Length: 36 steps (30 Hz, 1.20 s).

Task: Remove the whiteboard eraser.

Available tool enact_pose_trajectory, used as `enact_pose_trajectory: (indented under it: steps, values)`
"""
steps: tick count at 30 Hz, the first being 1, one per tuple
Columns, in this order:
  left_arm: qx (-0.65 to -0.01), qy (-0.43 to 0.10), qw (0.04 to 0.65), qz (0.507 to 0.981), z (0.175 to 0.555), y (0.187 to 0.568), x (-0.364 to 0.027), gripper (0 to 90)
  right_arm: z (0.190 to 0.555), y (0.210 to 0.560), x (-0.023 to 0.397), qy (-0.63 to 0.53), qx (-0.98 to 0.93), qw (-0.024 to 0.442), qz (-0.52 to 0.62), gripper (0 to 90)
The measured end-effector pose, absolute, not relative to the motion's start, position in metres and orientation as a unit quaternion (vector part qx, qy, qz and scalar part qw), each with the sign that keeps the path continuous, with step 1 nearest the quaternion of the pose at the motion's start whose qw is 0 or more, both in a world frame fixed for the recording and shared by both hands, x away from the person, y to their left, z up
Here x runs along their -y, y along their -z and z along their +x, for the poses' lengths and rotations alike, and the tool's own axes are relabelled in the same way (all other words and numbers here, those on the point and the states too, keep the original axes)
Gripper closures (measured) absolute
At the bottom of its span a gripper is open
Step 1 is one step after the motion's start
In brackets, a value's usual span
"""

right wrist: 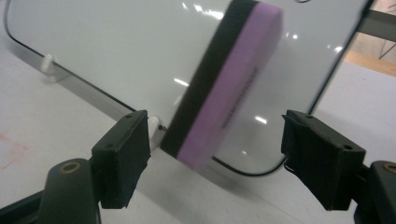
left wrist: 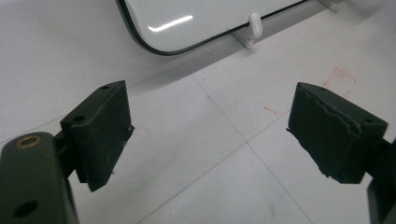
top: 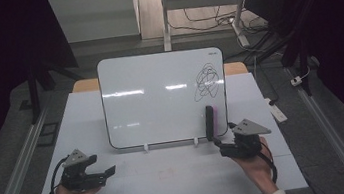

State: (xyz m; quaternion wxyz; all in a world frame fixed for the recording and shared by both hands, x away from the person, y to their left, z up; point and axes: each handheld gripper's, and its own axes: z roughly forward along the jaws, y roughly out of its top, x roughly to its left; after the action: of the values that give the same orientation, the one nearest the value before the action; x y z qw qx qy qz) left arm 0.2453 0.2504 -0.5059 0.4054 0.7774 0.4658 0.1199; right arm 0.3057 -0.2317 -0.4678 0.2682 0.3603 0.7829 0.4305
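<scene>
The right gripper (right wrist: 215, 154) has its jaws spread wide, and the eraser (right wrist: 224, 88) sits in the gap between them, with room on both sides. The pads do not press on it, so nothing is pinched. The eraser is purple with a black back, and it leans up against the board (right wrist: 116, 51) near the board's lower right corner. In the high view the right gripper (top: 223, 146) is just below the eraser (top: 210, 121), and the eraser stands on end at the bottom edge of the board (top: 150, 100). The left gripper (left wrist: 210, 126) also has its jaws spread wide, with nothing between them but the bare table (left wrist: 201, 186). In the high view the left gripper (top: 110, 171) is low on the left side of the table (top: 136, 182), well apart from the board's left corner. There is lots of free table between the two grippers and in front of the board. The board stands tilted back on small white feet (top: 146, 148) near the middle of the table, and its top edge leans away from the person. A black scribble (top: 207, 81) sits on the upper right part of the board, above the eraser. There are two grippers, one eraser, one board and one scribble.
</scene>
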Motion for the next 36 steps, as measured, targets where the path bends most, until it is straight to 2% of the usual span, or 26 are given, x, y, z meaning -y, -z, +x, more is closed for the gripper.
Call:
enact_pose_trajectory:
  steps: [8,15,19,23,30,36]
  values:
    - [-0.466,-0.119,0.405,0.778,0.246,0.507,-0.251,14.1,0.317,0.473,0.203,-0.403,-0.778,0.294,0.382,26.8]
    - [-0.465,-0.12,0.405,0.778,0.246,0.507,-0.252,13.9,0.322,0.476,0.189,-0.379,-0.765,0.328,0.404,46.7]
    - [-0.463,-0.121,0.404,0.779,0.246,0.507,-0.252,13.8,0.322,0.475,0.188,-0.376,-0.759,0.331,0.415,51.1]
    - [-0.462,-0.124,0.403,0.78,0.245,0.507,-0.251,13.7,0.32,0.474,0.19,-0.376,-0.752,0.338,0.423,61.7]
    - [-0.465,-0.123,0.402,0.779,0.246,0.508,-0.252,13.7,0.314,0.463,0.195,-0.386,-0.747,0.354,0.409,64.5]
    - [-0.468,-0.122,0.402,0.778,0.245,0.507,-0.25,14.0,0.303,0.46,0.204,-0.412,-0.758,0.33,0.383,64.7]
